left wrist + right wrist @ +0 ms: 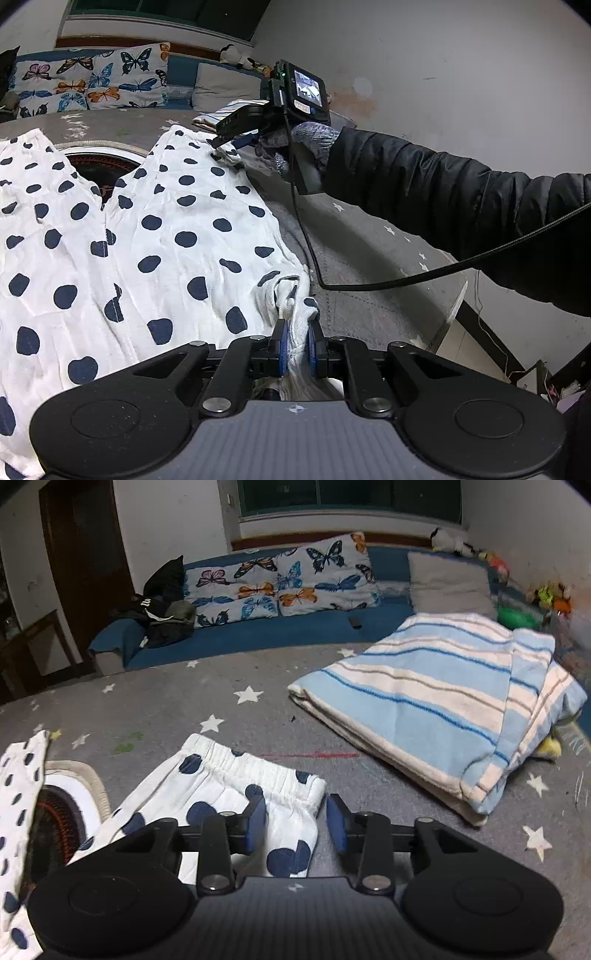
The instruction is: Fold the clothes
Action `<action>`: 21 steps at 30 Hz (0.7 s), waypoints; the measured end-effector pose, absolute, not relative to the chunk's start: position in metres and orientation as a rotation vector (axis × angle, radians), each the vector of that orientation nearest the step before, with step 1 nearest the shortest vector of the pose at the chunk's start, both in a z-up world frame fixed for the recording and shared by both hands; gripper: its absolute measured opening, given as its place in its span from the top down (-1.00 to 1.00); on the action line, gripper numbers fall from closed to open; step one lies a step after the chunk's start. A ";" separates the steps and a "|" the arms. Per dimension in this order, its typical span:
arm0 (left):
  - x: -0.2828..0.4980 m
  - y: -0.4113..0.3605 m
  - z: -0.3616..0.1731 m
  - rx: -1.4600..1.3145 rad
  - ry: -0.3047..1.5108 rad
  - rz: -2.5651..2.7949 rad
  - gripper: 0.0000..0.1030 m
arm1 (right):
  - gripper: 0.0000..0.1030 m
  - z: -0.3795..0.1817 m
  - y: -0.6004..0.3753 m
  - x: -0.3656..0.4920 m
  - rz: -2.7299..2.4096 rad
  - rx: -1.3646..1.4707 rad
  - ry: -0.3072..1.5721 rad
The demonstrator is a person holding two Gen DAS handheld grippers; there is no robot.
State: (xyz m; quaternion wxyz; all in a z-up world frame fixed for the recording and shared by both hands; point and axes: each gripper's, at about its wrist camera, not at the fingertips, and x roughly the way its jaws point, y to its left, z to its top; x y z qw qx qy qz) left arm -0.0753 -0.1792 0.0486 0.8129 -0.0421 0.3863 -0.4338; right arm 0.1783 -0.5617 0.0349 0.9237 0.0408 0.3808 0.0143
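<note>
The left gripper has its blue pads clamped tight on a bunched white hem of the polka-dot trousers, the cloth squeezed into a narrow wad between the fingers and running back under the tool. From that pinch the trousers spread away across the grey star-printed cover, white with dark blue spots, the two legs parting around a dark round opening with a pale rim. At the far end of the same garment the right gripper stands with its jaws apart, straddling the corner of the elastic waistband: the left pad lies over the cloth, the right pad sits just beyond the waistband's edge above the bare cover, and neither is seen pressing the fabric. In the left wrist view this tool is carried by a gloved hand in a black padded sleeve, with a black cable looping down from it across the cover. Just beyond the waistband lies a folded blue-and-white striped towel, near but apart from the trousers. Further back run butterfly-print cushions, a plain grey cushion and a heap of dark clothes.
</note>
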 end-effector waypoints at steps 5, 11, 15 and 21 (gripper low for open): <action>-0.078 -0.173 0.051 -0.110 0.811 -0.916 0.77 | 0.87 0.041 -0.562 0.182 0.015 0.105 0.780; -0.084 -0.150 0.057 -0.185 0.790 -0.884 0.79 | 0.88 0.072 -0.557 0.185 0.023 0.158 0.744; -0.090 -0.126 0.060 -0.245 0.770 -0.841 0.80 | 0.88 0.103 -0.535 0.190 0.041 0.159 0.707; -0.106 -0.081 0.062 -0.363 0.731 -0.760 0.81 | 0.88 0.142 -0.474 0.205 0.094 0.120 0.661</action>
